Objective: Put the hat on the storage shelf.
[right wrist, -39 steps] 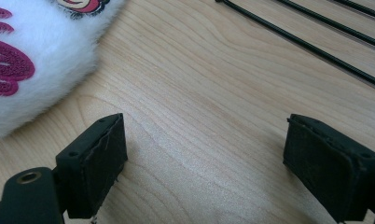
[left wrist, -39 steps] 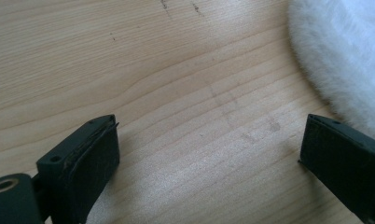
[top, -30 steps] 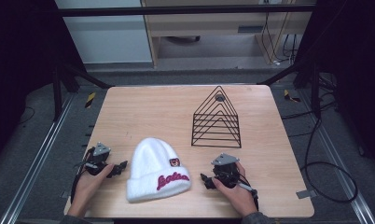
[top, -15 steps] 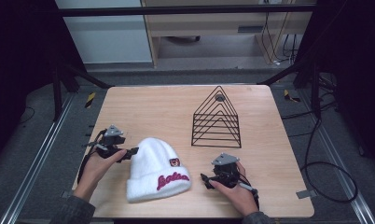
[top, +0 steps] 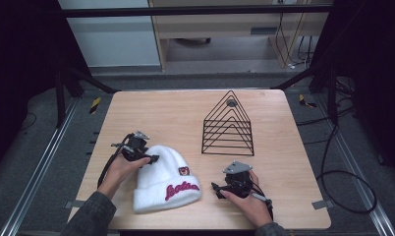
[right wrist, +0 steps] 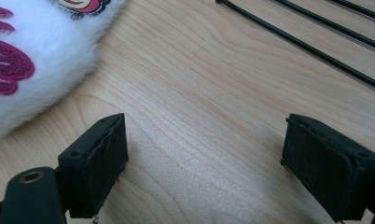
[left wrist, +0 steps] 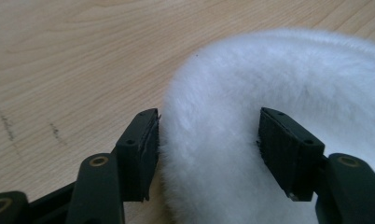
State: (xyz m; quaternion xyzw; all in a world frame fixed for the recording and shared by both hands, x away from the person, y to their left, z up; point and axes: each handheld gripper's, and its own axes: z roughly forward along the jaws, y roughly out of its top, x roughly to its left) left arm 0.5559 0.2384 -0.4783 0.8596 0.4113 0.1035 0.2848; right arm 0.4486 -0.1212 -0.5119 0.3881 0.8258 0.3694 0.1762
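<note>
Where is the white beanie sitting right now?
In the high view the white beanie lies near the table's front edge, left of centre, between the two tools: the left tool at its crown, the right tool beside it; the wire rack stands behind.

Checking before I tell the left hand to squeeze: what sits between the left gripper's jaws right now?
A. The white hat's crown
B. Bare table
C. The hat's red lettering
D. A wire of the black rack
A. In the left gripper view the left gripper stands open with the fluffy white hat filling the gap between its jaws, at the end away from the lettering; the jaws have not closed on it.
</note>
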